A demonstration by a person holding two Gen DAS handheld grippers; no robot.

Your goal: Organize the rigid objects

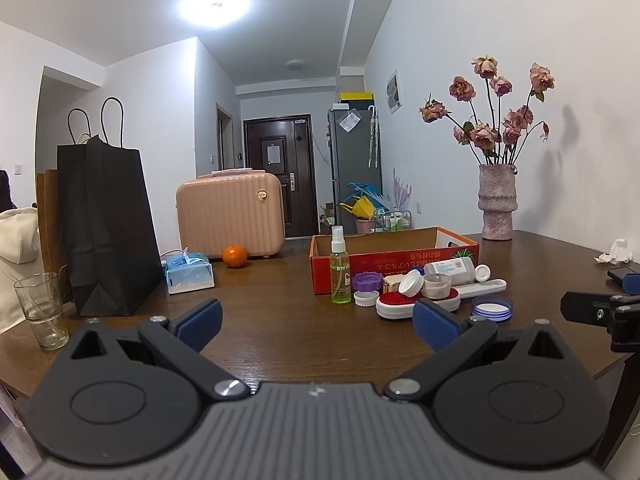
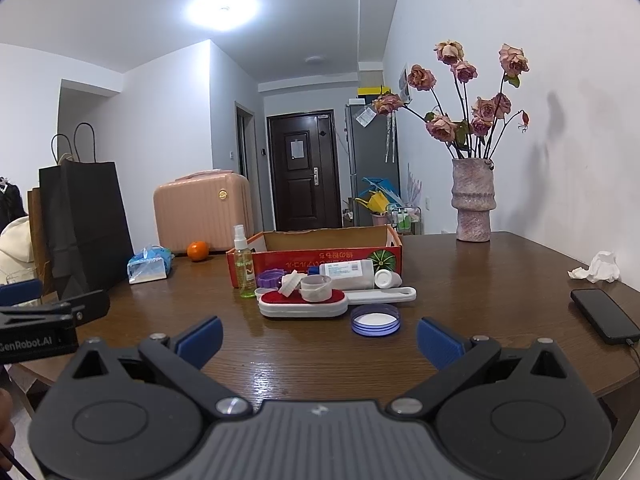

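Both my left gripper (image 1: pixel 316 322) and right gripper (image 2: pixel 318 338) hang open, empty, facing clutter before the box (image 2: pixel 316 258) for sorting.

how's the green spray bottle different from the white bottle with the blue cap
The clear green spray bottle stands upright at the left end of the clutter; the white plastic bottle with a blue cap lies on its side against the red cardboard box. The spray bottle is slim and see-through with a pump top; the white bottle is wider, opaque and labelled. Both sit on the brown wooden table, outside the box.
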